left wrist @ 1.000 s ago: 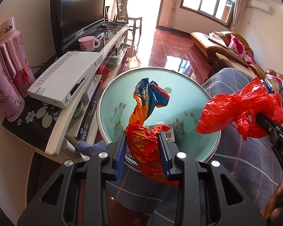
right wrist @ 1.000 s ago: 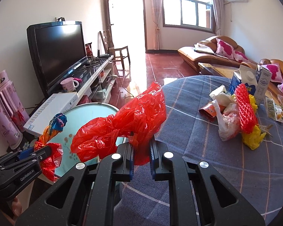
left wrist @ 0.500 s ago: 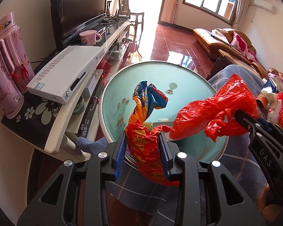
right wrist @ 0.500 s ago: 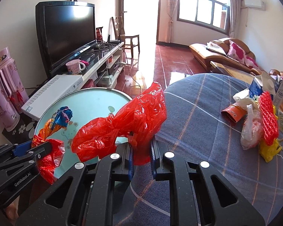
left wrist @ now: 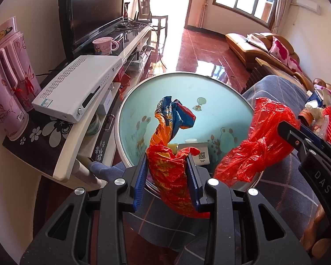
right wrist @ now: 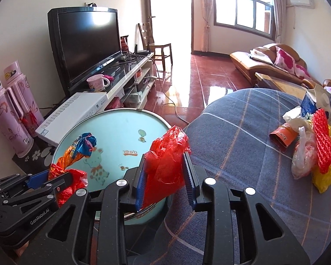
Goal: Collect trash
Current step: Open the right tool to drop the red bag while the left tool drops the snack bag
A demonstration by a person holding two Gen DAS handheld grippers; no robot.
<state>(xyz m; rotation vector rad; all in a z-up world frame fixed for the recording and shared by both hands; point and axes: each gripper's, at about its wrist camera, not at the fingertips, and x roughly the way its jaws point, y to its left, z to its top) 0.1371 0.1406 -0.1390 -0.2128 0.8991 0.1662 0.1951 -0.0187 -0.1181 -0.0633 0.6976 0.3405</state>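
My left gripper [left wrist: 167, 174] is shut on an orange, red and blue snack wrapper [left wrist: 170, 132] held over a round light-blue bin [left wrist: 143, 101] with cartoon animals. In the right wrist view that wrapper [right wrist: 77, 154] sits at the bin's left rim. My right gripper [right wrist: 165, 174] has its jaws parted with a red plastic bag [right wrist: 167, 154] loose between them, over the bin's [right wrist: 121, 121] near rim. The bag [left wrist: 260, 141] also shows in the left wrist view. A white box with a QR code [left wrist: 198, 152] lies inside the bin.
A trash pile [right wrist: 311, 145] with a white bag, red net, yellow wrapper and cartons lies on the blue plaid table [right wrist: 242, 137] at right. A TV stand [right wrist: 130, 75] with a white player [left wrist: 77, 86], mug and pink thermoses [left wrist: 8, 77] stands at left.
The right gripper's jaws have opened around the red bag, which has slumped down toward the bin. Both grippers have moved closer over the bin. The left gripper still holds the wrapper.
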